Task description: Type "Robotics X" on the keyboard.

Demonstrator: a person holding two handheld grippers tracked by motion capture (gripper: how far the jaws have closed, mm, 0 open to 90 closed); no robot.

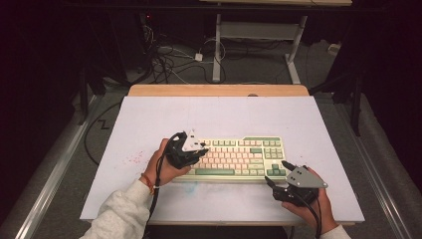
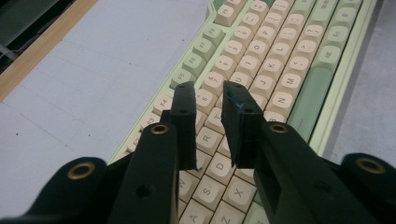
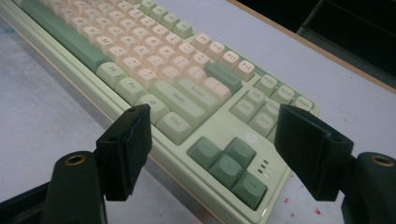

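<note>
- While the keyboard lies across the middle of the white surface, its long axis running left to right, both tongs are stationed at its ends.
- Left tongs are held over the letter keys at the left end, jaws parted narrowly, nothing gripped.
- Right tongs are kept wide apart, nothing between them, just off the near right corner by the arrow keys.
- Left tongs are judged nearer the keys; these lie directly beneath.

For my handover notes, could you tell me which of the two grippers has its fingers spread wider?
The right gripper, by the green-and-cream keyboard's arrow-key corner; the left gripper shows a narrow gap.
</note>
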